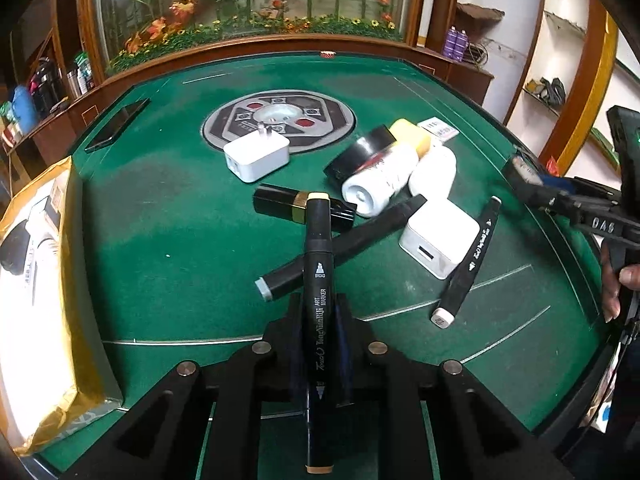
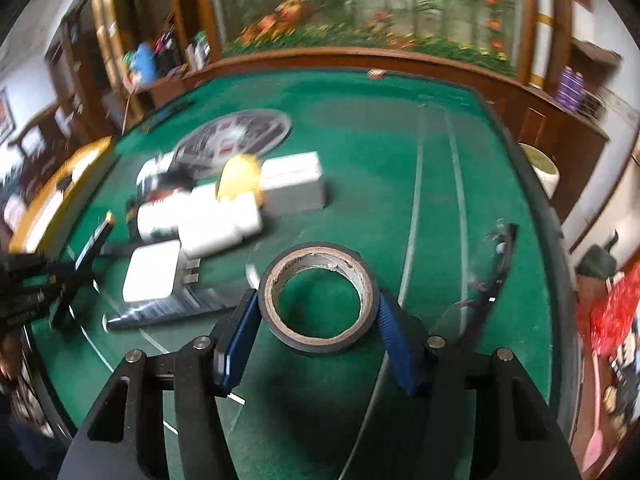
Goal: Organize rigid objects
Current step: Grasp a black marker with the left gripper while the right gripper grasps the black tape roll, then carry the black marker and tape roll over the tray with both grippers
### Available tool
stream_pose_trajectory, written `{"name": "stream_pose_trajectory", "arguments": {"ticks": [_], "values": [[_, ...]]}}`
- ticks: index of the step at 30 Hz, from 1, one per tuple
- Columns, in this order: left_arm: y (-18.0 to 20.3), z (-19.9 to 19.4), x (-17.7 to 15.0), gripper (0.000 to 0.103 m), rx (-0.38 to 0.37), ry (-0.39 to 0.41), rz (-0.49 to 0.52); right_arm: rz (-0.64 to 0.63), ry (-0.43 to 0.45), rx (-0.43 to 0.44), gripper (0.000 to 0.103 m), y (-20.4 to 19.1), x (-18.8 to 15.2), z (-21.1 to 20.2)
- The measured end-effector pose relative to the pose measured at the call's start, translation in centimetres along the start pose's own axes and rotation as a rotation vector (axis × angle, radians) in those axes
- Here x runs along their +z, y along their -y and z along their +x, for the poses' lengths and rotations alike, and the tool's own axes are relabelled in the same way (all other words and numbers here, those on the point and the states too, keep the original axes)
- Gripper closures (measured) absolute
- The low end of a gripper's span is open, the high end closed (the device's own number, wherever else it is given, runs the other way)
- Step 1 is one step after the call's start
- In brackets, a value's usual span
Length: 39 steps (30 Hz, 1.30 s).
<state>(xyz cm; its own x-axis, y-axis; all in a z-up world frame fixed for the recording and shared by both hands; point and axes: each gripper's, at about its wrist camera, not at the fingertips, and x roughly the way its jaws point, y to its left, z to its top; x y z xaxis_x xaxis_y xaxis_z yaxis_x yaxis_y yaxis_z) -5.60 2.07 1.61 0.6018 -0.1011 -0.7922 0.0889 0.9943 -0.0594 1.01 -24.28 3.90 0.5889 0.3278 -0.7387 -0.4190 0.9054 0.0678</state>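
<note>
My left gripper (image 1: 320,312) is shut on a black art marker (image 1: 318,280) with a tan cap, held upright along the fingers above the green table (image 1: 168,220). My right gripper (image 2: 318,312) is shut on a black tape roll (image 2: 318,292), held above the felt. In the left wrist view a pile lies ahead: two more black markers (image 1: 340,244) (image 1: 468,264), a black lipstick tube (image 1: 280,206), two white chargers (image 1: 256,156) (image 1: 438,240), white bottles (image 1: 380,180) and another black tape roll (image 1: 360,156). The right gripper body (image 1: 580,200) shows at the right edge.
A gold-edged box (image 1: 44,280) stands at the left table edge. A black phone (image 1: 116,124) lies at the far left. A round grey hub (image 1: 280,120) sits mid-table. Glasses (image 2: 492,280) lie right of the right gripper. A grey-white box (image 2: 296,184) lies behind the pile.
</note>
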Motion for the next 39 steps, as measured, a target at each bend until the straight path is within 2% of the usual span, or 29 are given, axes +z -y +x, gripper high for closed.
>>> {"name": "stream_pose_trajectory", "arguments": {"ticks": [3, 6, 9, 14, 17, 28, 35, 39], "values": [[-0.3, -0.3, 0.0, 0.089, 0.001, 0.008, -0.01, 0.036, 0.059, 0.012, 0.045, 0.0, 1.0, -1.2], [-0.6, -0.5, 0.1, 0.089, 0.007, 0.015, -0.024, 0.025, 0.1, 0.086, 0.045, -1.5, 2.0, -2.1], [-0.9, -0.8, 0.1, 0.089, 0.02, 0.03, -0.033, -0.03, 0.091, 0.167, 0.045, -4.7, 2.7, -1.5], [-1.4, -1.4, -0.1, 0.089, 0.07, 0.054, -0.034, -0.125, 0.072, 0.212, 0.045, -9.9, 3.0, -0.2], [-2.1, -1.6, -0.1, 0.089, 0.077, 0.062, -0.052, -0.148, 0.065, 0.226, 0.045, -11.6, 3.0, 0.3], [-3.7, -2.9, -0.3, 0.089, 0.075, 0.104, -0.095, -0.18, 0.062, 0.214, 0.045, -14.1, 4.0, 0.7], [-5.3, -4.3, -0.6, 0.089, 0.084, 0.138, -0.131, -0.23, 0.088, 0.143, 0.045, -16.8, 5.0, 0.6], [-6.1, -5.0, -0.8, 0.088, 0.092, 0.156, -0.148, -0.235, 0.098, 0.132, 0.045, -18.2, 5.7, 0.5]]}}
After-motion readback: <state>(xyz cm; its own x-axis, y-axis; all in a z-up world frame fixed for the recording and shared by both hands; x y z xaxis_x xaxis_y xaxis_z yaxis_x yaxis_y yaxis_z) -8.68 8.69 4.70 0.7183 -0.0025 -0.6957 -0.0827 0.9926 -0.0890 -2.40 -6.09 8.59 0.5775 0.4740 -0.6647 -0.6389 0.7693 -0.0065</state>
